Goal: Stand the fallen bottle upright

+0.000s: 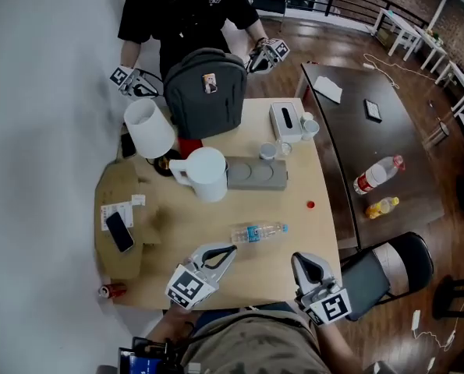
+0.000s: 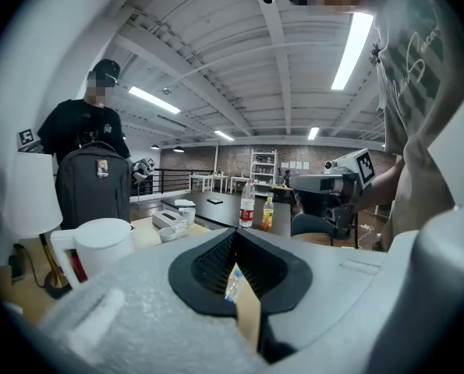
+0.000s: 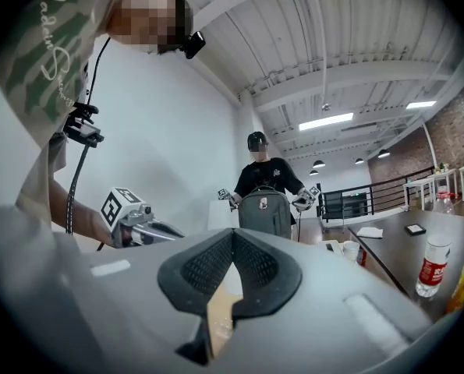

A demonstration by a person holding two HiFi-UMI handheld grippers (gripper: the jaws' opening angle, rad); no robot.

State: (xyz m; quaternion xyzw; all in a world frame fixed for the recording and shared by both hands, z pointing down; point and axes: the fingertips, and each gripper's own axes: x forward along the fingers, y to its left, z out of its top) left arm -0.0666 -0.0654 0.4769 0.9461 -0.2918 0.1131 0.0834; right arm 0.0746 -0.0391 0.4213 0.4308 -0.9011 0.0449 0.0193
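A clear water bottle [image 1: 259, 231] with a blue label lies on its side near the front of the light wooden table [image 1: 294, 232]. My left gripper [image 1: 230, 249] hovers just in front of the bottle's base end, its jaws shut and holding nothing. To the right, my right gripper [image 1: 299, 258] hangs over the table's front edge, also shut and empty, a short way from the bottle's cap end. In the left gripper view a sliver of the bottle [image 2: 233, 284] shows behind the closed left gripper [image 2: 235, 238]. The right gripper [image 3: 233, 238] points level toward the backpack.
A grey backpack [image 1: 207, 92], a white lamp [image 1: 148, 127], a white kettle [image 1: 204, 174], a grey tray [image 1: 255, 174], a tissue box [image 1: 285, 121] and a red cap [image 1: 310, 204] occupy the table. A phone [image 1: 120, 231] lies left. Another person stands opposite. Two bottles [image 1: 376, 175] stand on the dark table.
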